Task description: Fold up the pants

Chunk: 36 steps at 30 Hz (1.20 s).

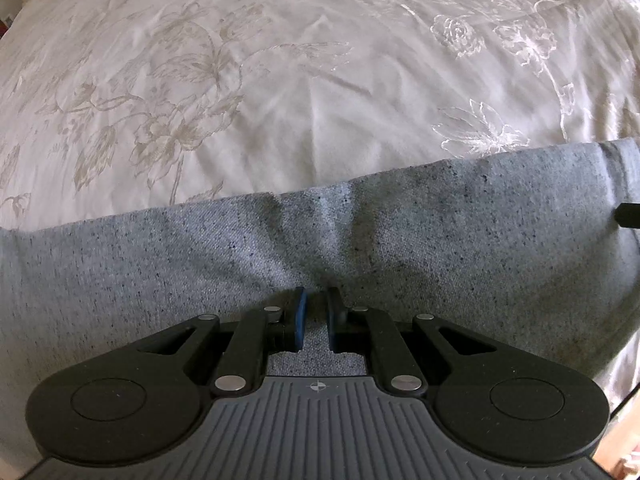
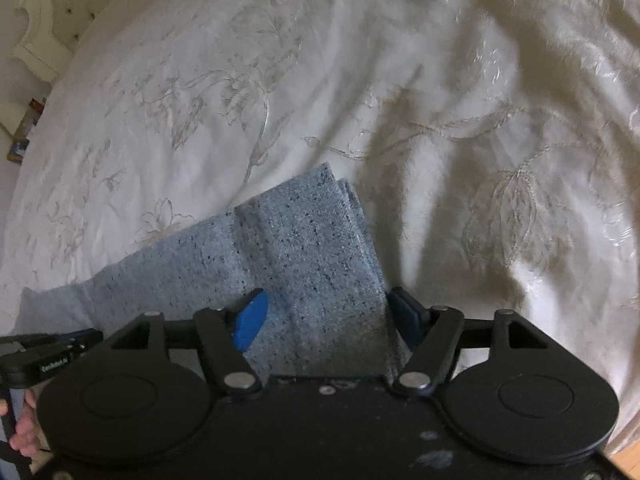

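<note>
While my left gripper (image 1: 316, 316) pinches the pants (image 1: 360, 232), my right gripper (image 2: 326, 316) straddles them, wide; bedspread (image 1: 280, 80) beneath, hems cut off.

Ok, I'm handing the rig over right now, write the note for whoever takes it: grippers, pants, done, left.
Left gripper: nearly shut, pinching a fold of the grey pants.
Right gripper: jaws wide, straddling the stacked end of the pants, not clamped.
Pants lie as a long band across the floral bedspread; the end by the right gripper shows several layers.
Done: at least one fold.
Left: probably close the right gripper, fold again, smooth.
</note>
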### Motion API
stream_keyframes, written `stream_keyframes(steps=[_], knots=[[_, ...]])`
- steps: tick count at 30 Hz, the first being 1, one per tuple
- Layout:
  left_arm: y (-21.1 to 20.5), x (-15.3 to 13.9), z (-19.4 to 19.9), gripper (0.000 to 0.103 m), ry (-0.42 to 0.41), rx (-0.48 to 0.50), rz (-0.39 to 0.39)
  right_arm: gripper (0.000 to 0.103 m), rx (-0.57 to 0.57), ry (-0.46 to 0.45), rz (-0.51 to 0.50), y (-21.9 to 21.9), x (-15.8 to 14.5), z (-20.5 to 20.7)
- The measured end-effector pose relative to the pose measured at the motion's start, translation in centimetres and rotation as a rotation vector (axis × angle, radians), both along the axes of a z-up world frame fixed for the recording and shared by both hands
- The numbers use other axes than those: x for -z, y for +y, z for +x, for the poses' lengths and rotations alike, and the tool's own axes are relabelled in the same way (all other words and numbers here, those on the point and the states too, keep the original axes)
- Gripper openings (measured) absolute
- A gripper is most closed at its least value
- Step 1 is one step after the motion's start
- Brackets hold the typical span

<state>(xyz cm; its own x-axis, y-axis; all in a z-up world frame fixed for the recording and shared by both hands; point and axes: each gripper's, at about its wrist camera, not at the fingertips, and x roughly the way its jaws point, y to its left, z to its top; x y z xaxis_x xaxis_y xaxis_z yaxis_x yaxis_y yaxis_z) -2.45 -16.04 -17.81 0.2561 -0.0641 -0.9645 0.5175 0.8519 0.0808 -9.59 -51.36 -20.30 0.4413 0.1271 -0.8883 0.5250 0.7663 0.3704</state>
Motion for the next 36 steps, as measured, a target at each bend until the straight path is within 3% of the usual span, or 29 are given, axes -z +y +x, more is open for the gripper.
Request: stream_keyframes(steps=[4, 6, 7, 8, 9, 11, 15, 23, 29, 36], knots=[[0.2, -0.1, -0.1, 0.01, -0.006, -0.001, 0.001, 0.082, -0.013, -0.006, 0.036, 0.2, 0.3, 0.3], [0.0, -0.1, -0.2, 0.01, -0.011, 0.006, 0.007, 0.077, -0.028, -0.016, 0.057, 0.4, 0.5, 0.3], [-0.1, -0.2, -0.3, 0.01, -0.013, 0.007, 0.008, 0.057, -0.032, -0.02, 0.059, 0.4, 0.3, 0.1], [0.0, -0.2, -0.4, 0.01, -0.014, 0.008, 0.007, 0.025, -0.033, -0.024, 0.066, 0.3, 0.2, -0.1], [0.0, -0.4, -0.4, 0.01, -0.013, 0.005, 0.003, 0.017, -0.029, -0.027, 0.082, 0.3, 0.0, -0.3], [0.3, -1.1, -0.4, 0.01, -0.013, -0.016, -0.02, 0.012, -0.021, -0.052, 0.106, 0.3, -0.7, -1.0], [0.5, -2.8, 0.3, 0.011, -0.044, -0.047, -0.089, 0.012, -0.017, -0.123, 0.061, 0.7, -3.9, -2.5], [-2.0, -0.4, 2.2, 0.01, -0.014, -0.038, -0.011, 0.011, -0.013, -0.215, 0.059, 2.3, -8.5, -3.8], [-0.6, -2.8, -0.9, 0.011, -0.037, 0.004, -0.058, 0.011, -0.012, -0.244, 0.053, 3.3, -10.5, -3.0], [1.7, -2.4, -6.8, 0.011, 0.06, 0.079, -0.066, 0.011, 0.001, -0.263, 0.045, 4.0, -12.2, -2.3]])
